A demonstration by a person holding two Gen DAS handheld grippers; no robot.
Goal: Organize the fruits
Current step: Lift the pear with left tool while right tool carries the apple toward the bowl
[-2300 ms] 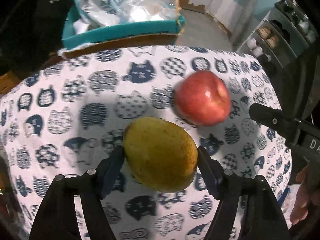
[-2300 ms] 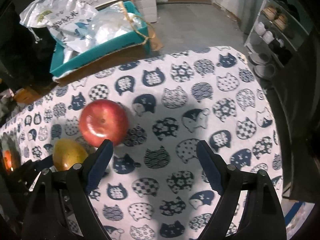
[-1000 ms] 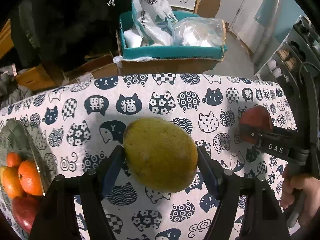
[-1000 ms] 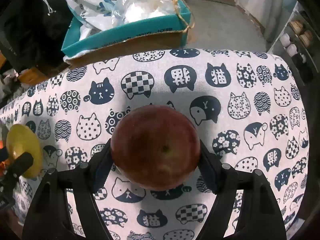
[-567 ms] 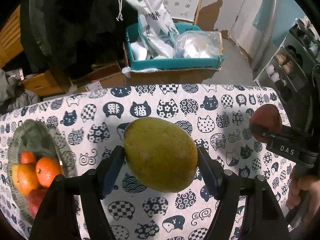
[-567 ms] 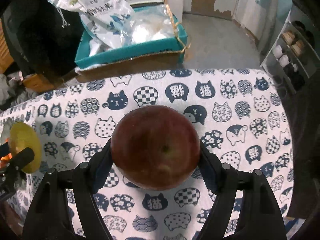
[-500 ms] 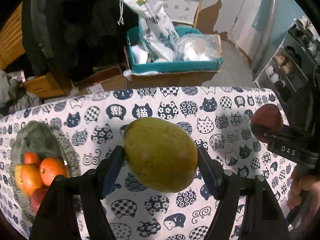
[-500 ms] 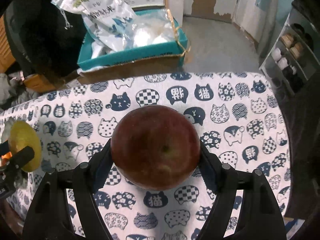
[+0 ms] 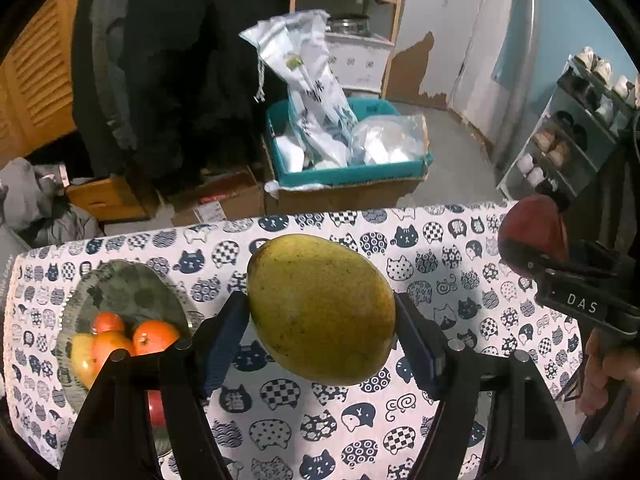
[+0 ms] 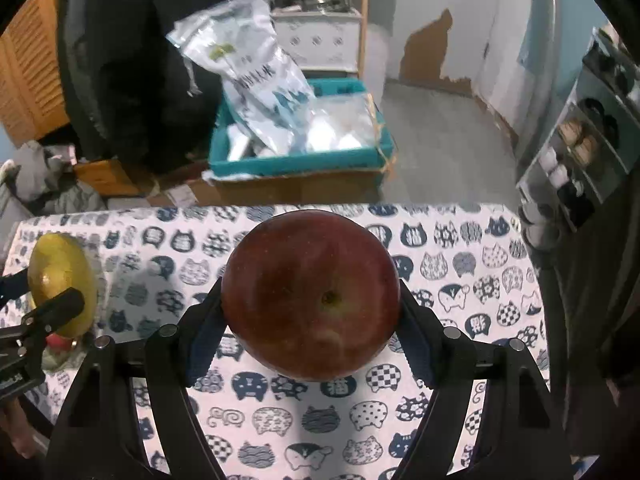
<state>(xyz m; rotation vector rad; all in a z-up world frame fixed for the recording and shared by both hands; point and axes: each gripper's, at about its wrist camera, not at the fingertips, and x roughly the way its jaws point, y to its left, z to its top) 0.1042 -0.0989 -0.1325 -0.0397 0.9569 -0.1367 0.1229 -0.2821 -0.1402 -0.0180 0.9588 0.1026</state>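
"DAS" is printed on the right gripper (image 9: 532,256) — it clamps the red apple (image 10: 310,294). The left gripper (image 9: 320,332) clamps the mango (image 9: 320,308), both above the cat-print tablecloth (image 9: 440,264); the glass bowl (image 9: 120,284) on it holds oranges (image 9: 154,336).

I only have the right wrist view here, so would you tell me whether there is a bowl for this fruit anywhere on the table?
Observer: Yes, a glass bowl sits on the cat-print cloth, seen at the left of the left wrist view.
Operator: Thank you; is anything in it?
Observer: It holds oranges and other fruit, partly hidden behind the left gripper.
Operator: Is the mango gripped properly?
Observer: Both jaws press the sides of the mango, clear of the cloth.
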